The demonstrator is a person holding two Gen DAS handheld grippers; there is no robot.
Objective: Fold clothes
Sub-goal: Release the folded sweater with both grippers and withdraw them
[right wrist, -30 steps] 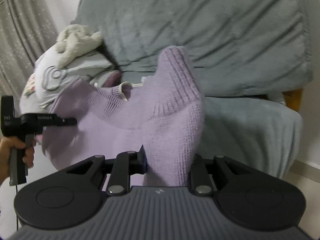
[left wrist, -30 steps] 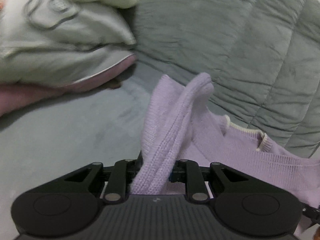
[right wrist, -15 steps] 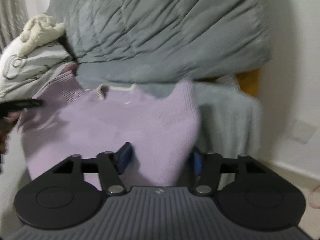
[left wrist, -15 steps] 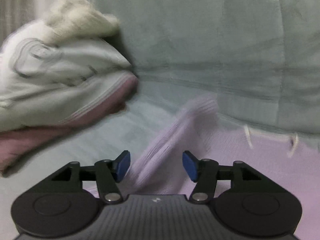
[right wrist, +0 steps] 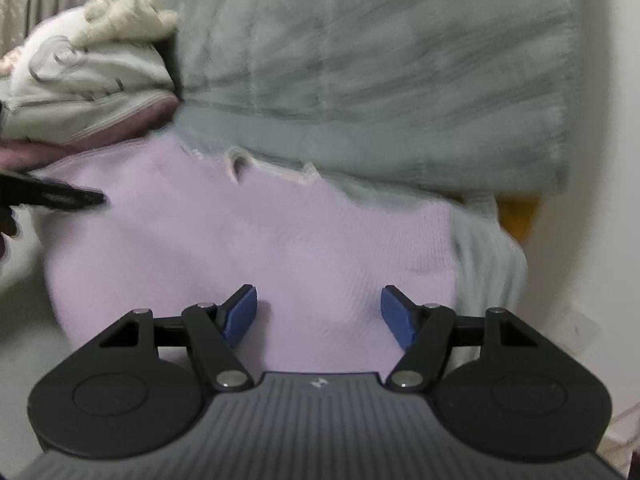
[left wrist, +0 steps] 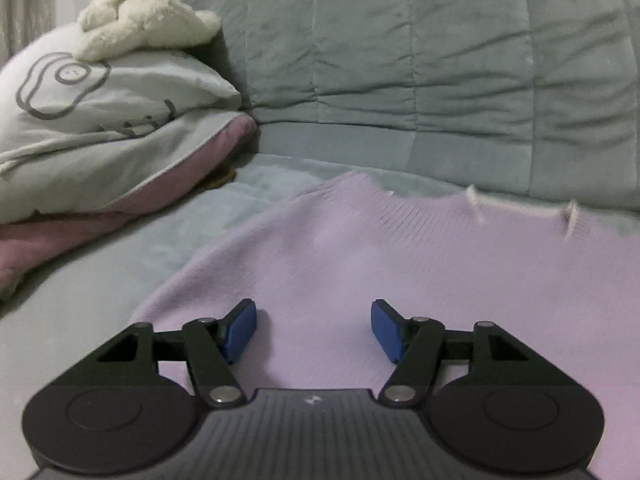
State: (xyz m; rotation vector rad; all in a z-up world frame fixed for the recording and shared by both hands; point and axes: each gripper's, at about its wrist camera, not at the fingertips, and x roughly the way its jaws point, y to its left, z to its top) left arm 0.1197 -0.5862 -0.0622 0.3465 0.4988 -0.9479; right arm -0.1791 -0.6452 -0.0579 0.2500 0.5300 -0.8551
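Note:
A lilac knitted sweater (left wrist: 400, 272) with a cream neck trim (left wrist: 524, 212) lies spread flat on the grey sofa seat (left wrist: 120, 248). My left gripper (left wrist: 313, 330) hovers just above its near left part, jaws apart, blue pads clear of the knit. In the right wrist view the same sweater (right wrist: 256, 240) fills the middle. My right gripper (right wrist: 318, 314) stands over its near right part; its jaws are opening and nothing is pinched between them. The left gripper's black finger (right wrist: 56, 196) reaches in over the sweater's left edge.
A pale printed pillow (left wrist: 108, 132) on a pink one, with a cream plush toy (left wrist: 140, 20) on top, lies at the left. The quilted grey backrest (left wrist: 420, 60) rises behind. The seat's right end (right wrist: 492, 248) drops off next to a white wall (right wrist: 600, 160).
Both grippers have let go of the sweater's bunched shoulders and opened. The garment dropped flat onto the seat, and both grippers came down closer to it.

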